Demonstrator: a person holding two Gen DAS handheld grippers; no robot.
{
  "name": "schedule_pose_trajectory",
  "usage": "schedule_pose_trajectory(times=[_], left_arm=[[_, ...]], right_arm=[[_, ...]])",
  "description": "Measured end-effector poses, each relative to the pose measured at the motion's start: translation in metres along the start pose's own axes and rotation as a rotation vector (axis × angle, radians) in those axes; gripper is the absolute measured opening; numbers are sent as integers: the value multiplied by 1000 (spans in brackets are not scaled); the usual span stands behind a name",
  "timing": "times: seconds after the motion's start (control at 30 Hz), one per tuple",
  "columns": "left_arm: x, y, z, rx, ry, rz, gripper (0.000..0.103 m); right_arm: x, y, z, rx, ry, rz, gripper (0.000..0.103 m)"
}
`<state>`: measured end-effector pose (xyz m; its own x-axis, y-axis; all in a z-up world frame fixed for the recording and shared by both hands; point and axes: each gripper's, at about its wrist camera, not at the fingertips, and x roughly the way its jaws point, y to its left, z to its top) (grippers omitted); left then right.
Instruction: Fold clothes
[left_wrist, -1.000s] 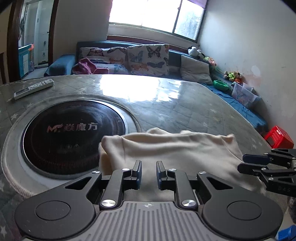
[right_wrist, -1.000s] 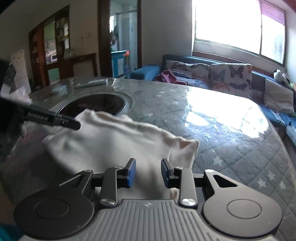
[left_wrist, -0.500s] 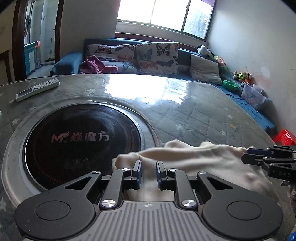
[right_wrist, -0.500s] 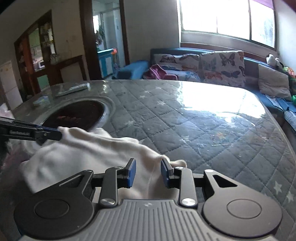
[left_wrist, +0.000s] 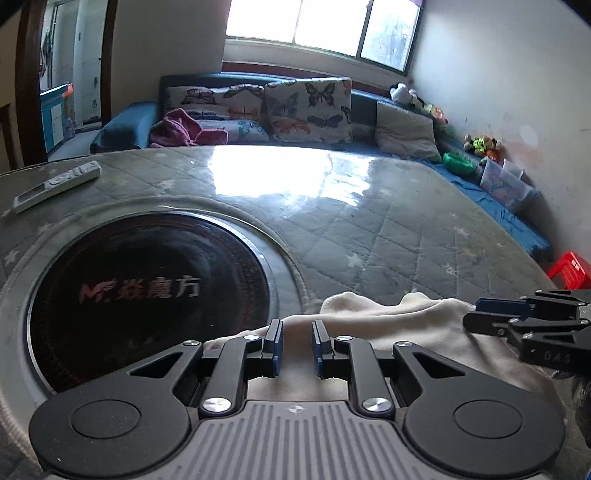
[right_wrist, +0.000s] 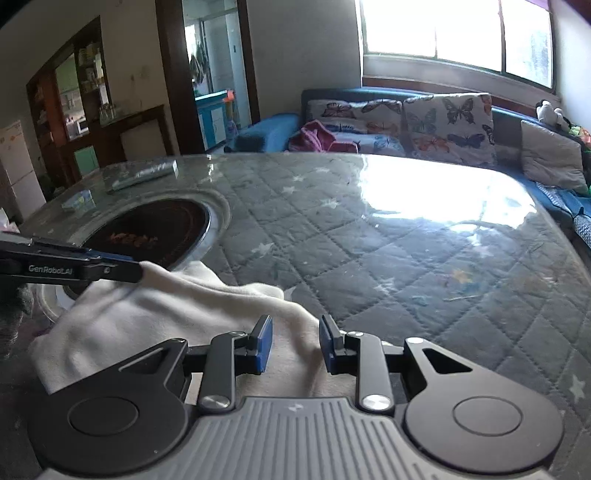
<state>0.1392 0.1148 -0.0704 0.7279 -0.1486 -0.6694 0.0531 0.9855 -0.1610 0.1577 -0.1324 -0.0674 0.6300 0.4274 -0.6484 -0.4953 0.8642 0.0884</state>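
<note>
Cream garment in front of me, soft fleecy cloth, bunched and partly folded, lying on my quilted grey table cover, its left edge just beside the dark round inset, folds rumpled along the far edge

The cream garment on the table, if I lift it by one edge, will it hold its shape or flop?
Probably flop: the cream garment lies in soft rumpled folds and drapes over the round black cooktop rim. It looks like thick fleecy fabric, so likely light but bulky. On the glossy table it may well slide when pushed.
</note>
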Motion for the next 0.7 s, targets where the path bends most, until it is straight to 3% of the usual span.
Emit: schedule_pose_trajectory(times=[0.13, 0.2, 0.37, 0.63, 0.7], left_arm=[[10, -2, 1, 3, 27, 22, 19], [7, -3, 0, 6, 21, 23, 31], [-7, -8, -1, 19, -5, 21, 48], [-31, -14, -9, 23, -35, 24, 58], [-36, -15, -11, 25, -45, 28, 63]], right_arm=[[2, 2, 1, 0, -1, -12, 27], [-2, 5, 2, -7, -9, -13, 28], [-10, 8, 2, 3, -20, -15, 32], [-24, 22, -6, 4, -27, -30, 52], [-28, 25, -8, 0, -31, -39, 53]])
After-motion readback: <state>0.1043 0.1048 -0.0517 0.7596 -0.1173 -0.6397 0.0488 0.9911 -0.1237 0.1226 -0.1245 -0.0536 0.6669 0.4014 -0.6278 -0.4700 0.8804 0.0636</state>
